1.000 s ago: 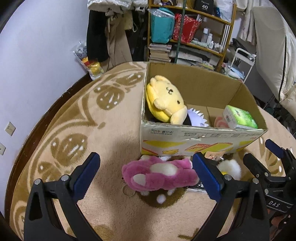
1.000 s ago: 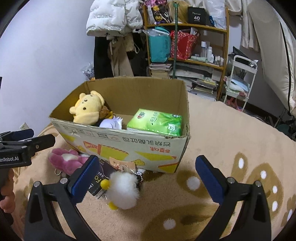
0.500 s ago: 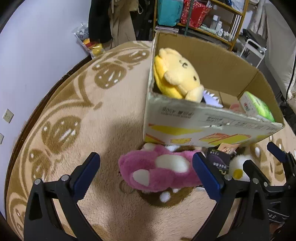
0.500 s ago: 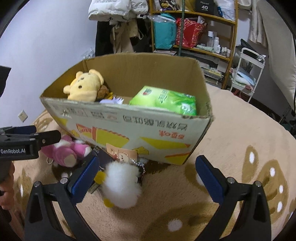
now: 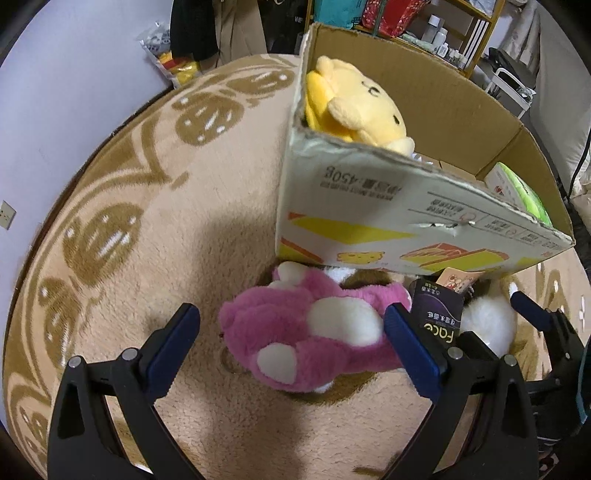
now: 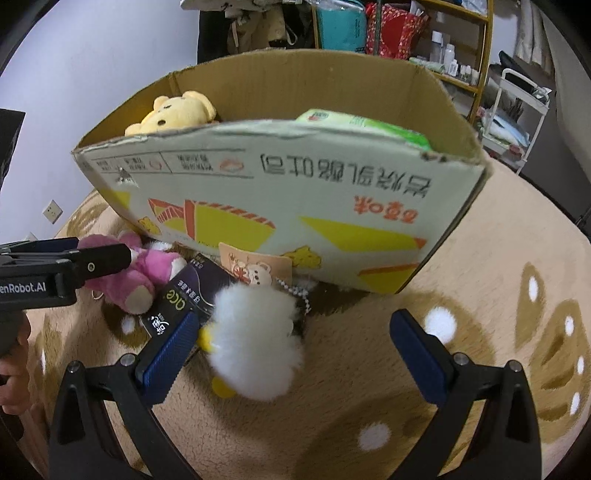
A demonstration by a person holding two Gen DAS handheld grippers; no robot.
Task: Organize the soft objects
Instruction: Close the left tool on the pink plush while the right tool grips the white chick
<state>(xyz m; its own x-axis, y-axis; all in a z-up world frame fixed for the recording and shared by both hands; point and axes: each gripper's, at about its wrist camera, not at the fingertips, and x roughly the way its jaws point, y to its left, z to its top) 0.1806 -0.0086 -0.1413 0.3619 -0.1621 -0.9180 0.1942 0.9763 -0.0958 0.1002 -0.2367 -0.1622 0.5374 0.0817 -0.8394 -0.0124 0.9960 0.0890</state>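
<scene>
A pink plush toy [image 5: 314, 332] lies on the rug in front of the cardboard box [image 5: 369, 206]. My left gripper [image 5: 291, 339] is open, its fingers either side of the plush. A white fluffy plush [image 6: 258, 339] lies by the box front, between the open fingers of my right gripper [image 6: 291, 350]. The pink plush [image 6: 133, 273] and the left gripper [image 6: 66, 262] also show in the right wrist view. A yellow bear [image 5: 354, 107] and a green tissue pack [image 6: 362, 125] sit in the box [image 6: 280, 199].
A dark packet [image 6: 184, 299] and a card tag [image 6: 255, 269] lie between the two plush toys. The round beige rug [image 5: 129, 229] has brown patterns. Shelves [image 6: 424, 33] and hanging clothes stand behind the box. A white wall is on the left.
Both grippers have moved down and forward toward the floor. The pink plush now sits between the left fingers and the white plush between the right fingers. Both stay open.
</scene>
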